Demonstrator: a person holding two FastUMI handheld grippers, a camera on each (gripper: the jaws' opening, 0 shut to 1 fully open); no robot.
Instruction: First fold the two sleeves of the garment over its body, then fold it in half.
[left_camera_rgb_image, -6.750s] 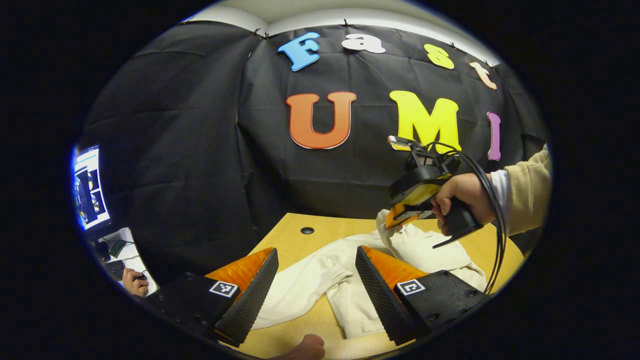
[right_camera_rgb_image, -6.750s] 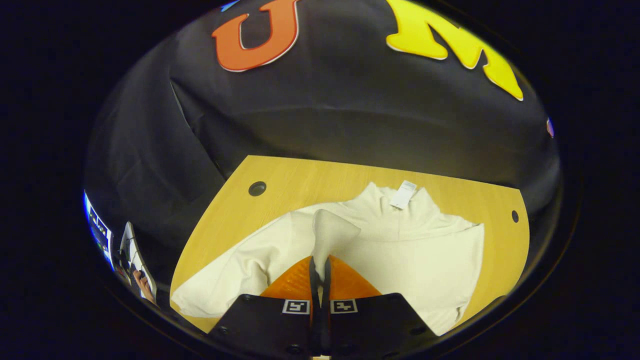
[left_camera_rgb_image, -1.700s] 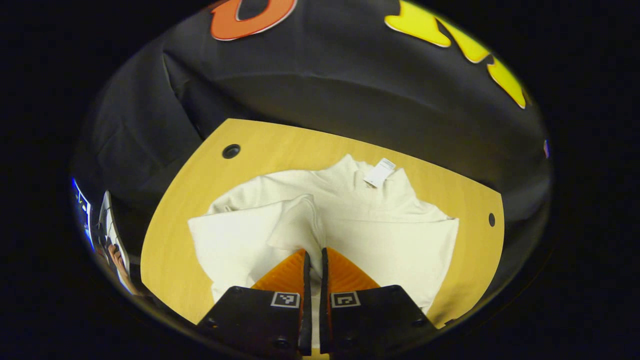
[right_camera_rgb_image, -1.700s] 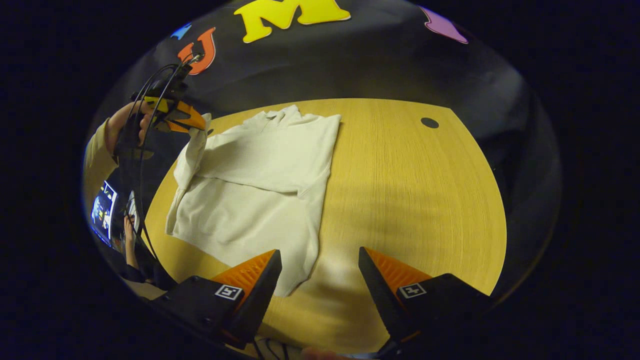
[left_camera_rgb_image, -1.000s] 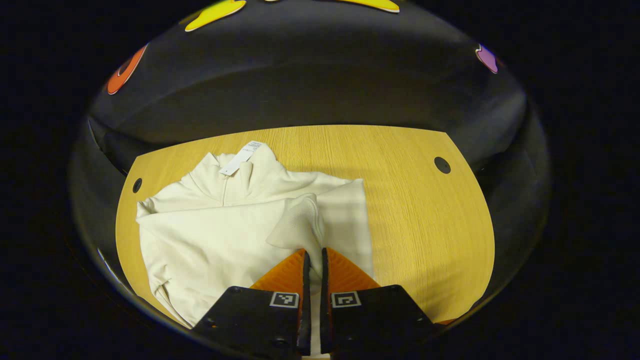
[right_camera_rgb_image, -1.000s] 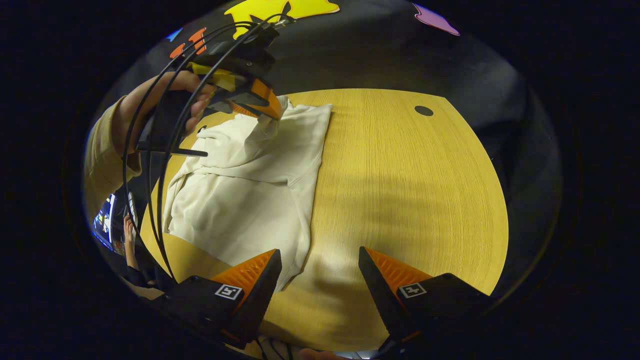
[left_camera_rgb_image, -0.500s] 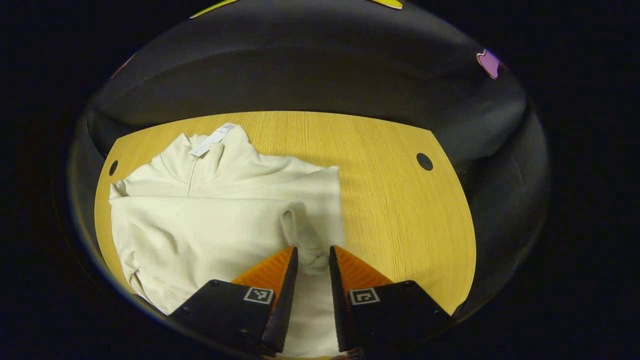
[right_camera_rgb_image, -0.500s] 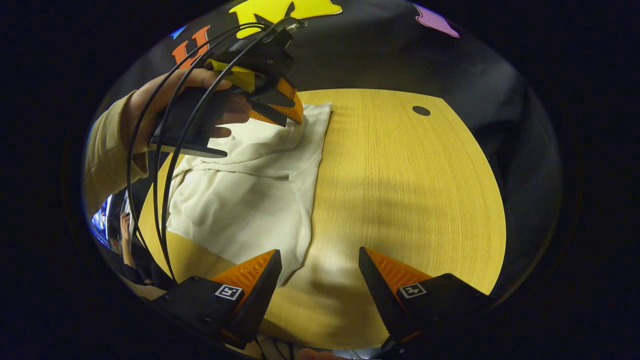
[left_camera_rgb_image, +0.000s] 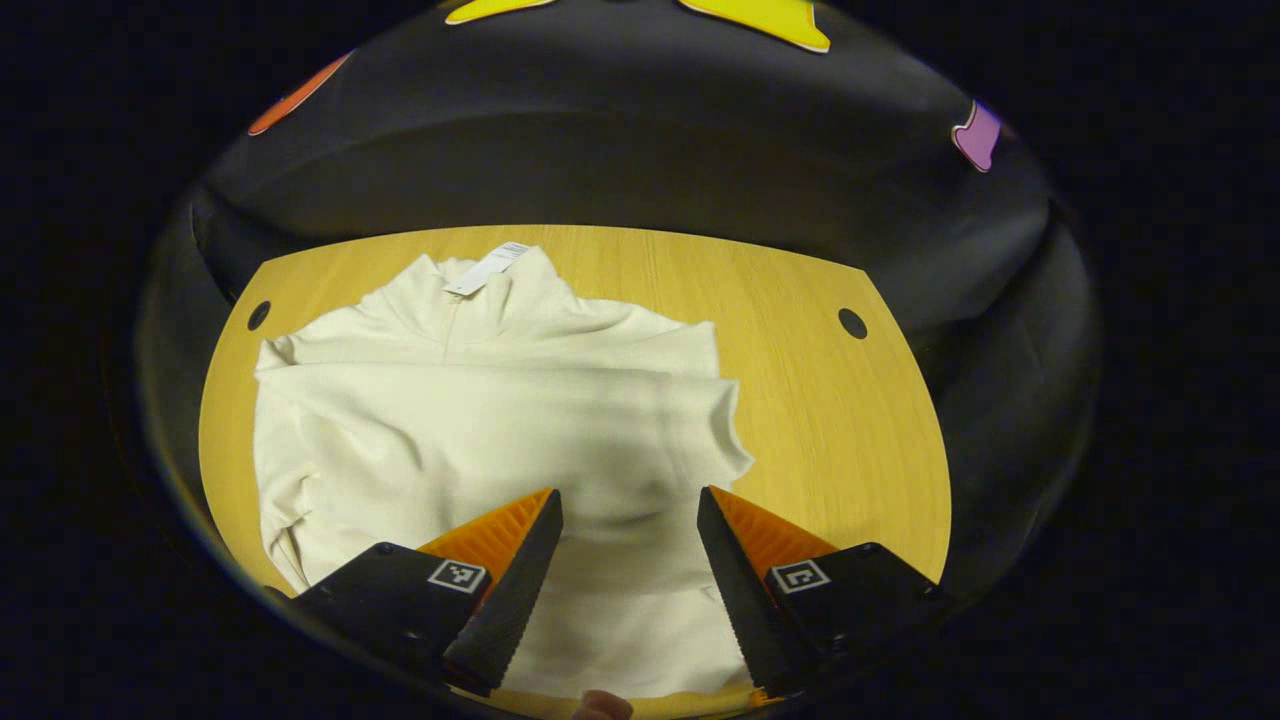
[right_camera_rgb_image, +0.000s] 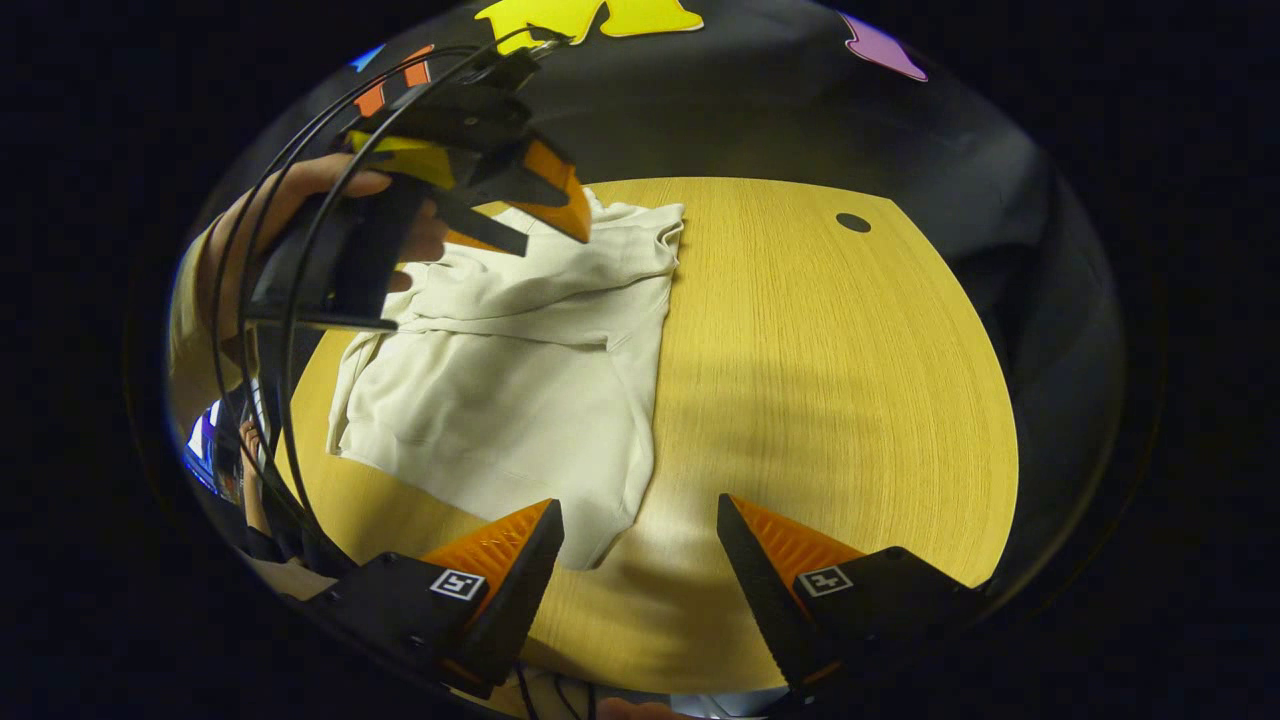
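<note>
A cream garment lies flat on the wooden table, its collar and white tag at the far side. One sleeve lies folded across the body, its cuff at the right edge. My left gripper is open above the lower body, with nothing between its fingers. In the right gripper view the left gripper, held by a hand, hovers open over the garment near the collar. My right gripper is open over the table beside the garment's near corner.
Round cable holes sit in the tabletop. Black cables loop from the left gripper. A lit screen and another person's hand show beyond the table's left edge. The black cloth wall stands behind the table.
My left gripper opened and let go of the sleeve cuff, which now lies flat across the body; the gripper then drew back and up. The right gripper stayed open and barely moved.
</note>
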